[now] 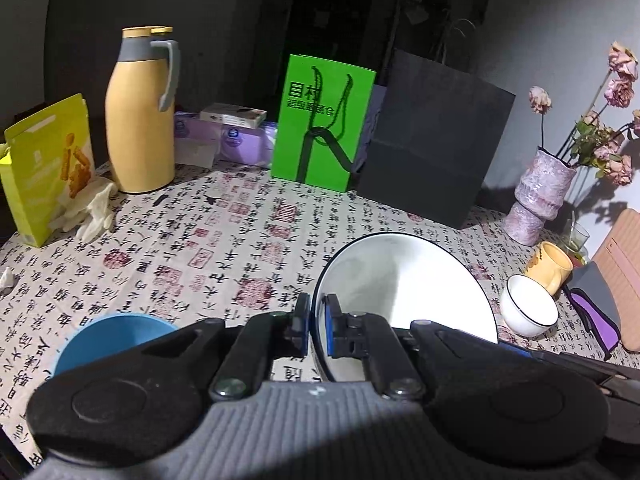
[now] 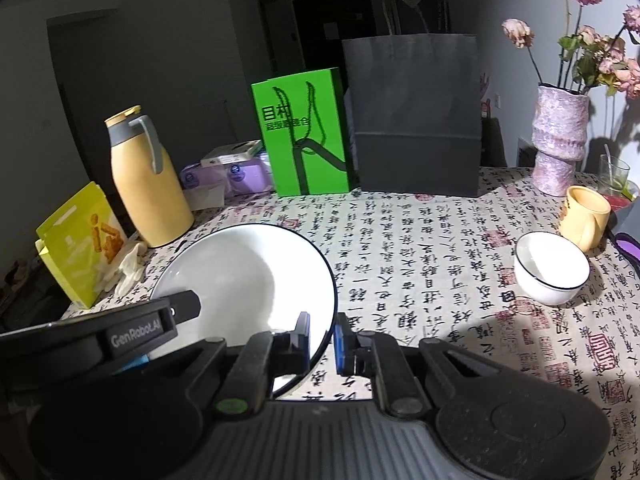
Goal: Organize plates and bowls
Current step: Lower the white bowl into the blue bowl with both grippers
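A table covered by a calligraphy-printed cloth (image 2: 420, 248) is seen; on it are stood a small black-rimmed white bowl (image 2: 551, 268), a yellow mug (image 2: 585, 216) and a tan thermos jug (image 2: 146, 184).

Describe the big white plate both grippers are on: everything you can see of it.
The big white plate is round and shallow, glossy like glazed ceramic, with a thin dark rim line, and looks empty. The left hand-held gripper is shut on its left rim, the right hand-held gripper on its right rim. It is above the calligraphy-print tablecloth; whether it touches is unclear.

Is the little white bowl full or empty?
Empty. The little white bowl stands upright on the tablecloth, and its inside shows only bare white.
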Motion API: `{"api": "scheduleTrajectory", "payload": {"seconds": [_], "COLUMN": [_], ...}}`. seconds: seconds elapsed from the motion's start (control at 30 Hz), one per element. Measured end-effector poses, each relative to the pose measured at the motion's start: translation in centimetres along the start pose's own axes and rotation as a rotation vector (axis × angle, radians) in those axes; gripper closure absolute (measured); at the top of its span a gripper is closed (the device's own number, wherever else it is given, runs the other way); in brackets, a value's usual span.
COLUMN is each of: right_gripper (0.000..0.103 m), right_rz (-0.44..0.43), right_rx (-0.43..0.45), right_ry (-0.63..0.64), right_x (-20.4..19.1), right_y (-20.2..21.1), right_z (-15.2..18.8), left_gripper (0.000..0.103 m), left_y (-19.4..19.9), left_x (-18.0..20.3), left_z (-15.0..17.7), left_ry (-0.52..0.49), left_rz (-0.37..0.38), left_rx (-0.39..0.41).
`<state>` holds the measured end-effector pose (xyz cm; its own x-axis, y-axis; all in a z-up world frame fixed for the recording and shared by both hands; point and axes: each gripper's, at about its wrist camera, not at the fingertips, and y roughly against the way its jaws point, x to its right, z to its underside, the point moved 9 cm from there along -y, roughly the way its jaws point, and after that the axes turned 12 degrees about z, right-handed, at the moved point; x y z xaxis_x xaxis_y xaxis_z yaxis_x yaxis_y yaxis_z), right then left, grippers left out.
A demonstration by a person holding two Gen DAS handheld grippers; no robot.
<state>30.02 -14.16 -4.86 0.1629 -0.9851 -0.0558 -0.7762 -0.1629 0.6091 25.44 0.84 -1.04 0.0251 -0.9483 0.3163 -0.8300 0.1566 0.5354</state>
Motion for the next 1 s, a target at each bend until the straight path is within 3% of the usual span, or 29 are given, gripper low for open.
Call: {"api": "scheduleTrajectory", "payload": {"seconds": [1.0], "right_gripper": [0.092], "right_rz": [-0.105], "right_rx": [-0.026], "right_ry": [0.088], "right_x": [-10.2], "right_y": [-0.1], "right_z": [2.2], "left_gripper": [0.096], "left_y": [4.5], "left_x": [-9.7], "left_z": [0.7], "left_ry": [0.094], "left_rz": [-0.093], "left_rx": [0.038]}}
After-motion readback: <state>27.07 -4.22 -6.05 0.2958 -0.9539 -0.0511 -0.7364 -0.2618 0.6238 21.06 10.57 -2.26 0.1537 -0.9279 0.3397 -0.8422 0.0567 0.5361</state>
